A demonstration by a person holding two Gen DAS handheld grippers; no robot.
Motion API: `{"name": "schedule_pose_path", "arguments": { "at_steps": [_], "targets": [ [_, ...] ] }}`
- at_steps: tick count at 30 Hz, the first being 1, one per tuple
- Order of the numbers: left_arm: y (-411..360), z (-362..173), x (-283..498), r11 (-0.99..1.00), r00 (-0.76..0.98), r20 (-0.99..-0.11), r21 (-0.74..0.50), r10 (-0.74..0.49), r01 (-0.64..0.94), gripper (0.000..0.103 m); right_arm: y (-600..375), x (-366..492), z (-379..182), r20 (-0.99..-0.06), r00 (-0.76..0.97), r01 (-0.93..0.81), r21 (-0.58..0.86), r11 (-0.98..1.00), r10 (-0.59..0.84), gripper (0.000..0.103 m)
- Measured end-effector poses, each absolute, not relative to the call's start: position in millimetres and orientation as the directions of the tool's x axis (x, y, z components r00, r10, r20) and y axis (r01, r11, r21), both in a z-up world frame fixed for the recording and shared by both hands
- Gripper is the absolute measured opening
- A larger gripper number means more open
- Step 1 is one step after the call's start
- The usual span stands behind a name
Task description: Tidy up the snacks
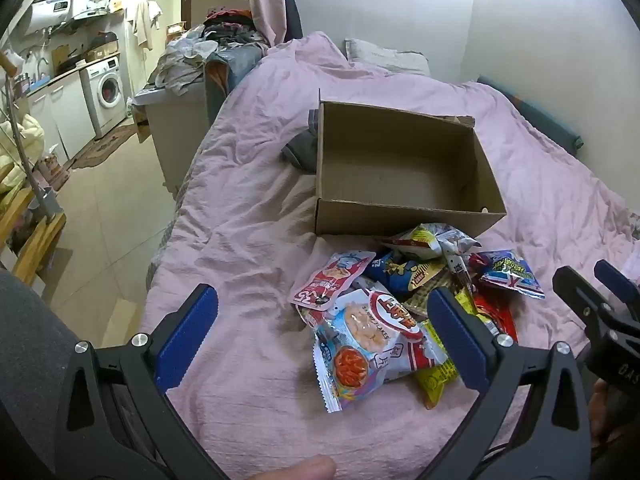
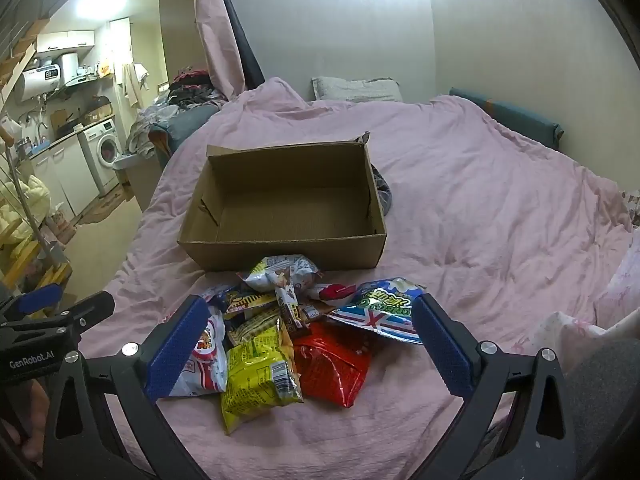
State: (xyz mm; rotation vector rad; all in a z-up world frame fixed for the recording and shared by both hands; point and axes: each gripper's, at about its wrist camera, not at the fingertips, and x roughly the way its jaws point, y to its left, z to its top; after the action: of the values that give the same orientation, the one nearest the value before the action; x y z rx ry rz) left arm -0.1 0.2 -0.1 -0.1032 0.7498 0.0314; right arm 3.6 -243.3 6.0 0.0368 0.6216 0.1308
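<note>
A bedroom opens onto a small kitchen with a washing machine (image 1: 107, 90); a pink quilt (image 1: 248, 184) covers the bed. On it, ahead of both grippers, sits an open cardboard box (image 2: 280, 248), its long axis running across the right gripper's line of sight and its open top facing up. A heap of snack packets (image 2: 280, 340) lies just in front of the box, touching its near wall.

The left gripper (image 1: 322, 316) hangs above the heap's left part, its 2 fingers spread wide and clamping nothing; a shrimp flakes bag (image 1: 368, 340) lies between them, its long axis slanting away to the right. The right gripper (image 2: 308, 334) is likewise spread wide, empty, over a yellow packet (image 2: 260, 372) and a red packet (image 2: 332, 364).
</note>
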Motion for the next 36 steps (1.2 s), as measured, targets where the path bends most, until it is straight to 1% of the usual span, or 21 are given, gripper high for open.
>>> {"name": "schedule_pose_path", "arguments": {
  "at_steps": [36],
  "targets": [
    [4.5, -0.6, 0.5, 0.995, 0.731, -0.682, -0.079, -0.007, -0.064, 0.103, -240.4, 2.4, 8.6, -0.583, 0.801, -0.116, 0.070, 0.991, 0.135, 0.103]
  ]
}}
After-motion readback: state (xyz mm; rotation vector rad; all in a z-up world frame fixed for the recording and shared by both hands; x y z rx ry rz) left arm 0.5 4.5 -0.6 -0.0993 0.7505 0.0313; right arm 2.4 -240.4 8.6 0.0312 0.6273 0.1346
